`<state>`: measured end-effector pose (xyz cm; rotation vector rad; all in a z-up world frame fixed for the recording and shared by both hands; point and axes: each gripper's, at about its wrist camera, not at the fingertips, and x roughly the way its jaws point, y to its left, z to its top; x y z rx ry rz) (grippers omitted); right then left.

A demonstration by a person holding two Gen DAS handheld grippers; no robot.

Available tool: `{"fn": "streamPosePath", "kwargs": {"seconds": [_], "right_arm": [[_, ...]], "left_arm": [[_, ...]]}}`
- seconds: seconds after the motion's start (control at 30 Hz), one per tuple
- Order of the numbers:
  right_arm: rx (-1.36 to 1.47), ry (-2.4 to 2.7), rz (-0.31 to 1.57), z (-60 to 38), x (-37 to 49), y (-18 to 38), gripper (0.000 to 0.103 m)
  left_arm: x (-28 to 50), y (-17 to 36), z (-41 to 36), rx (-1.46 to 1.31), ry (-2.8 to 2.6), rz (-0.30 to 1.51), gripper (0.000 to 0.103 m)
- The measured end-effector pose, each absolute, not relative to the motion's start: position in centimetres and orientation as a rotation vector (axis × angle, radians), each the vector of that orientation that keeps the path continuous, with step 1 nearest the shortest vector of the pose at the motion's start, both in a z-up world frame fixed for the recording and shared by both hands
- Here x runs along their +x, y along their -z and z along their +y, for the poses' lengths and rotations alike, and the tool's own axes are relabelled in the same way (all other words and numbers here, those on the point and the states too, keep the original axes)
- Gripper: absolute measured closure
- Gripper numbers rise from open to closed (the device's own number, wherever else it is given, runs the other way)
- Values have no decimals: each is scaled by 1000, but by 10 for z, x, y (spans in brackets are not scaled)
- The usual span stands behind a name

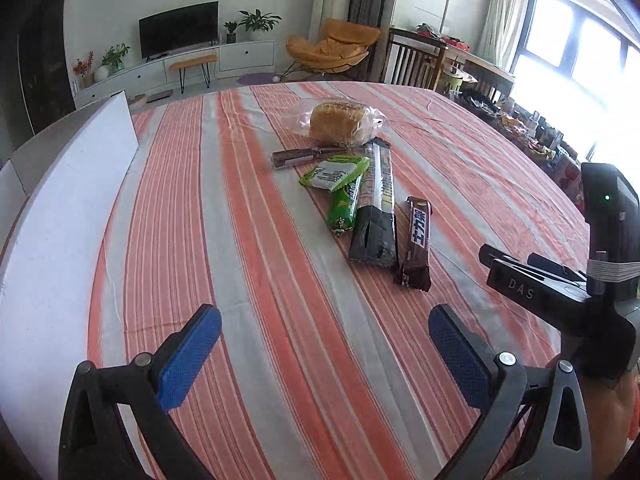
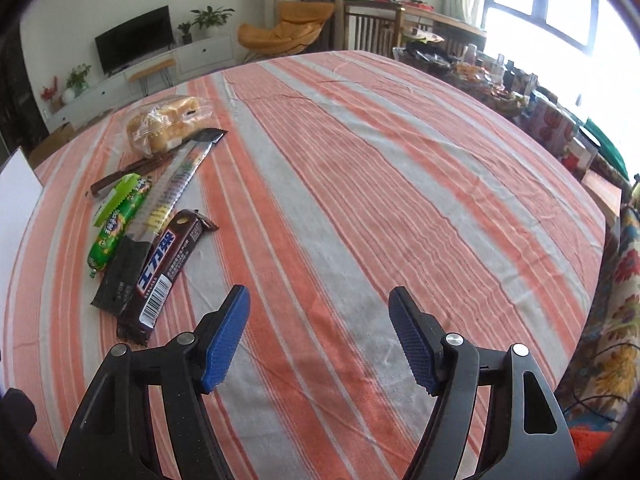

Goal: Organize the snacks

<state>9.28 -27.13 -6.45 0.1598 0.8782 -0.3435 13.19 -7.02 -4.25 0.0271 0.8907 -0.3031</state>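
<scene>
Both of your grippers stand open and empty: left gripper [image 1: 325, 354] behind the snacks, right gripper [image 2: 319, 334] with the pile up to its left. Nearest is the chocolate bar [image 2: 164, 276], lying lengthwise away from you, so your right is closer. Beyond it lie the black pack [image 1: 376, 208], green packs [image 1: 340, 188] and bread [image 1: 340, 122]. The cloth [image 2: 400, 180] to the right is bare; a white board [image 1: 68, 208] borders the left.

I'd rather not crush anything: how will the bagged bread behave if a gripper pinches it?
The bagged bread looks like a puffy loaf in loose clear plastic, so it is probably light and squashes easily. The crinkled film may slip or bunch between pads. It lies flat on the striped tablecloth, so rolling seems unlikely.
</scene>
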Motion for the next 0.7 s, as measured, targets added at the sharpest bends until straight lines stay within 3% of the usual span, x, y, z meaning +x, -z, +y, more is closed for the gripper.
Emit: {"fn": "streamPosePath", "kwargs": {"seconds": [0.33,0.7], "right_arm": [[213,353,918,-279,95,77,28],[192,374,915,-276,97,80,17]], "left_arm": [[152,89,-43,7,217,938,1],[153,93,-54,86,194,952,0]]}}
